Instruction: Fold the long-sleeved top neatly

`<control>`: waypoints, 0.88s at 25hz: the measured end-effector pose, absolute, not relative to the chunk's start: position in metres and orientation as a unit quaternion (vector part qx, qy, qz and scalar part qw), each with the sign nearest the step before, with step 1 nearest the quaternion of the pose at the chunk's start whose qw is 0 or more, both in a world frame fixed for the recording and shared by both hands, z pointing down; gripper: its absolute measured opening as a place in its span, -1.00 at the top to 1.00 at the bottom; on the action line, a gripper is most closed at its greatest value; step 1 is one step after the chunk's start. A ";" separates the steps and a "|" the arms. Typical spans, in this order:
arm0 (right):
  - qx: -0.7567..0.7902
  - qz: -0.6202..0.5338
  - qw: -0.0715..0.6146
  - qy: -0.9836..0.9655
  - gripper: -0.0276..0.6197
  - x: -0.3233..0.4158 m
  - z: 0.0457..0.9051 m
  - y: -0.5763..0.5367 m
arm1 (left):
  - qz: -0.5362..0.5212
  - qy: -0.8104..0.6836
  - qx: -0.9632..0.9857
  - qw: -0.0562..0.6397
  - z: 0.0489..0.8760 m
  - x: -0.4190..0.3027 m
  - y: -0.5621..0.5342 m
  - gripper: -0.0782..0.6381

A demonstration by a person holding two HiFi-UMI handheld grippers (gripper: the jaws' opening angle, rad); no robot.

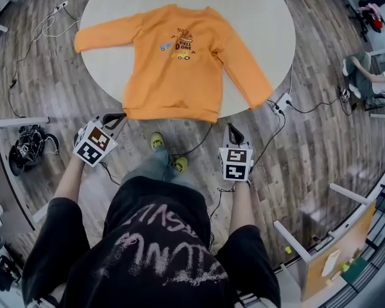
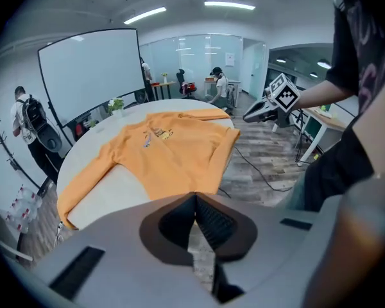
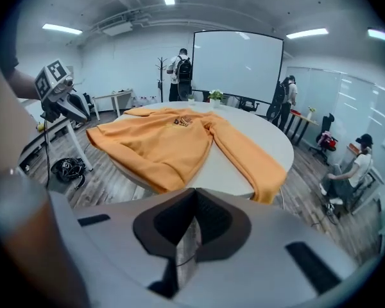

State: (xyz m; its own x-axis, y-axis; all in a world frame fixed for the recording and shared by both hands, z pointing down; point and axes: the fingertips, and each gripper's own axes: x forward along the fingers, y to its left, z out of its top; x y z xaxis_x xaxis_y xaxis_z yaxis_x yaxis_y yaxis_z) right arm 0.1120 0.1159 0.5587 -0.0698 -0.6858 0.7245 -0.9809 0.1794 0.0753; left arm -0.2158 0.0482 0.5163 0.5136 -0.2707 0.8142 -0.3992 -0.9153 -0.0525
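An orange long-sleeved top [image 1: 179,66] lies flat, front up, on a round white table [image 1: 263,18]. Its printed chest faces up, its hem hangs at the near edge, the left sleeve stretches out to the left and the right sleeve [image 1: 247,69] slants down to the table's right edge. My left gripper [image 1: 115,119] is shut and empty, just short of the hem's left corner. My right gripper [image 1: 234,133] is shut and empty too, below the hem's right side over the floor. The top [image 2: 167,156] shows ahead in the left gripper view and the top [image 3: 173,143] in the right gripper view.
Cables [image 1: 199,140] run over the wooden floor under the table's near edge, with a power strip [image 1: 281,102] at the right. A dark bundle [image 1: 29,143] lies at the left by a grey bench. A wooden easel [image 1: 337,249] stands at the lower right. People stand by the screen [image 3: 237,63].
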 end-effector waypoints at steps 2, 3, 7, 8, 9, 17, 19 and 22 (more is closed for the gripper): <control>0.601 0.231 0.324 -0.693 0.90 0.104 0.558 0.110 | 0.445 -0.171 0.877 0.066 0.516 -0.200 0.036 0.75; 0.605 0.235 0.322 -0.689 0.90 0.101 0.557 0.106 | 0.440 -0.160 0.881 0.065 0.516 -0.192 0.030 0.75; 0.646 0.258 0.305 -0.650 0.90 0.118 0.559 0.102 | 0.425 -0.118 0.896 0.059 0.519 -0.161 0.010 0.75; 0.657 0.267 0.305 -0.637 0.89 0.127 0.561 0.106 | 0.424 -0.107 0.898 0.057 0.521 -0.154 0.009 0.75; 0.665 0.274 0.305 -0.624 0.84 0.136 0.563 0.110 | 0.424 -0.096 0.899 0.055 0.523 -0.147 0.007 0.75; 0.706 0.320 0.292 -0.560 0.47 0.201 0.603 0.144 | 0.428 -0.064 0.901 0.034 0.524 -0.100 -0.007 0.75; 0.704 0.330 0.277 -0.564 0.39 0.210 0.619 0.139 | 0.437 -0.070 0.896 0.029 0.522 -0.089 -0.015 0.75; 0.695 0.337 0.256 -0.582 0.27 0.230 0.646 0.124 | 0.440 -0.096 0.892 0.031 0.522 -0.067 -0.023 0.75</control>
State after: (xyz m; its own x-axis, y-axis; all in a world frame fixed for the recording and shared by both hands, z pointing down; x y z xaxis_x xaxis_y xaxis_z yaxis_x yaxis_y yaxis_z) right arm 0.2304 0.1241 0.6457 0.0970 -0.6360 0.7656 -0.9807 -0.1924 -0.0356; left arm -0.0673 -0.0229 0.5224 0.5942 -0.1437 0.7914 -0.1979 -0.9798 -0.0293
